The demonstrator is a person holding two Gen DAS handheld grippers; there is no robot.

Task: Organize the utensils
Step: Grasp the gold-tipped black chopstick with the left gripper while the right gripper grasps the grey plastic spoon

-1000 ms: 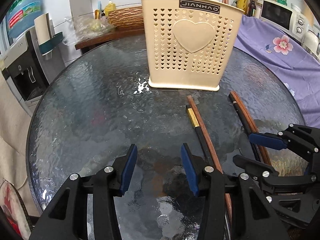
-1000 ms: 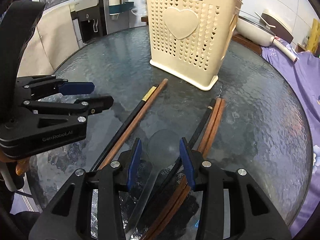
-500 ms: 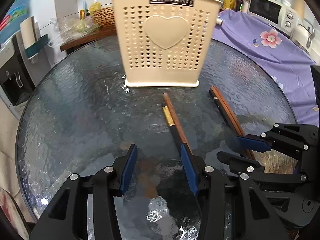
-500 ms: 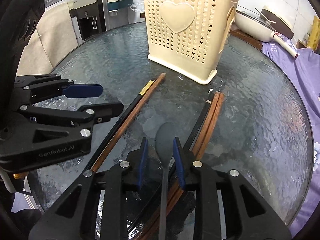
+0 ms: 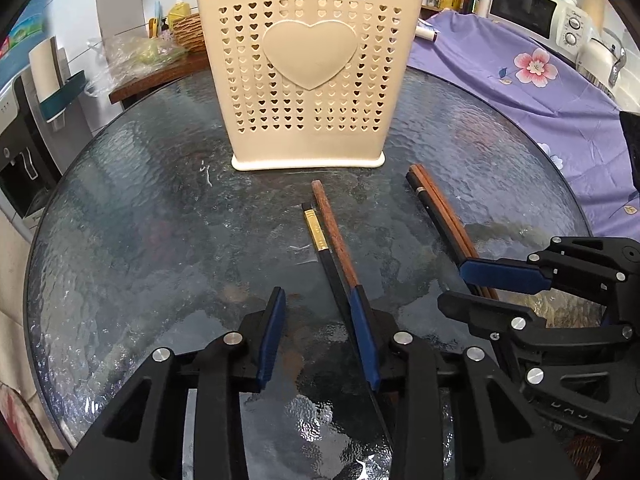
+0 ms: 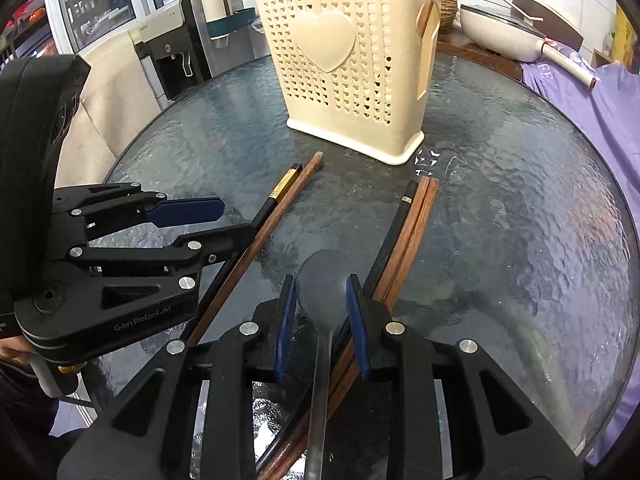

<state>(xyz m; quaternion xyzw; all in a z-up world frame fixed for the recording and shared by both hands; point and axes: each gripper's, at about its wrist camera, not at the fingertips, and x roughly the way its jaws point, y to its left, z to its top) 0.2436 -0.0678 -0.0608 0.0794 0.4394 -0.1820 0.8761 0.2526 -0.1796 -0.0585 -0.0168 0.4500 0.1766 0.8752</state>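
Observation:
A cream perforated utensil holder with a heart stands upright at the back of the round glass table; it also shows in the right wrist view. A black-and-gold chopstick and a brown one lie before my left gripper, which is open just above the table with its right pad over them. More brown and black chopsticks lie to the right. My right gripper is shut on a dark grey spoon, held above the table.
A purple flowered cloth covers the surface to the right, with a microwave behind. A water dispenser stands left of the table. A white pan and a wicker basket sit on a wooden side table behind the holder.
My right gripper closed on the spoon and lifted it off the table. My left gripper moved forward and right over the first chopstick pair, still open.

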